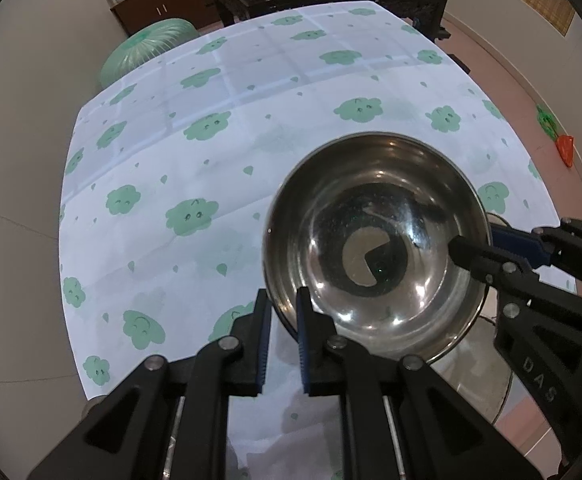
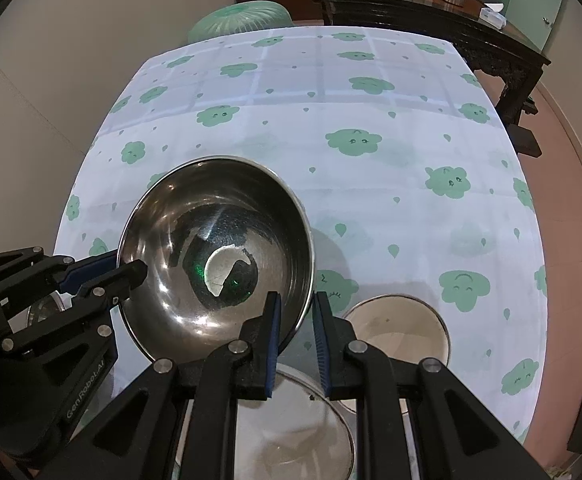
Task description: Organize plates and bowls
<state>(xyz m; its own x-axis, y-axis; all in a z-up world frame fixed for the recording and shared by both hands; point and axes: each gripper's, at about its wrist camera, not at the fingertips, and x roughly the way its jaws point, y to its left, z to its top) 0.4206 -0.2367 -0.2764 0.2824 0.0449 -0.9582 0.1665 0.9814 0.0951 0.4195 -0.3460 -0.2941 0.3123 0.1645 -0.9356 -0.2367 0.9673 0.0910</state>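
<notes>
While both your left gripper (image 1: 284, 338) and right gripper (image 2: 295, 334) clamp the steel bowl's (image 1: 375, 240) rim, nest it into the near bowls (image 2: 291, 424)

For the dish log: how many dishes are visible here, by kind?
shiny stainless-steel bowl, held up: 1
round steel-rimmed dishes lying on the cloud-print tablecloth, plate or bowl unclear, one mostly hidden: 3
Total: 4
</notes>
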